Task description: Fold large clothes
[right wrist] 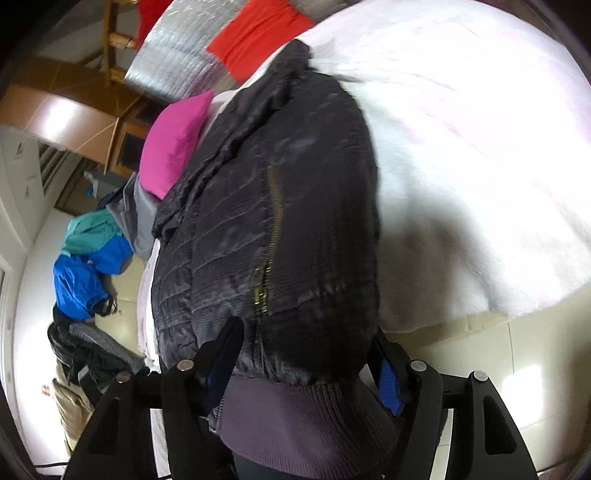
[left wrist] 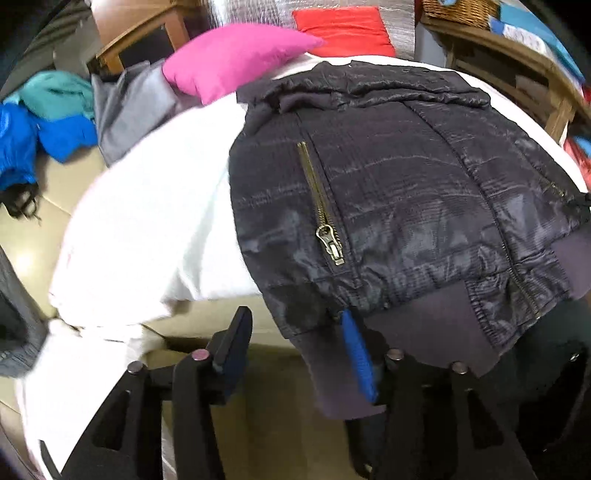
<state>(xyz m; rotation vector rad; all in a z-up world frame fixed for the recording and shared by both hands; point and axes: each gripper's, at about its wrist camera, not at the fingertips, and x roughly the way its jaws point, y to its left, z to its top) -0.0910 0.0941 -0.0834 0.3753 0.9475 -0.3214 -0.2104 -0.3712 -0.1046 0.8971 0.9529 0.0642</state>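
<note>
A dark quilted jacket (left wrist: 399, 192) with brass zippers and a ribbed hem lies on a white bedcover (left wrist: 155, 221). My left gripper (left wrist: 295, 343) is open, its jaws wide apart. Its right finger (left wrist: 358, 358) touches the jacket's ribbed hem (left wrist: 424, 332) and its left finger hangs over the bed edge. In the right wrist view the jacket (right wrist: 280, 221) fills the middle. My right gripper (right wrist: 306, 365) is open, and its jaws straddle the ribbed hem (right wrist: 295, 417) without pinching it.
A pink pillow (left wrist: 236, 55) and a red cushion (left wrist: 343, 29) lie at the bed's far end. Blue and teal clothes (left wrist: 44, 118) are piled on the floor at left, with grey garments (left wrist: 129, 110) beside them. Wooden furniture (left wrist: 517, 66) stands at right.
</note>
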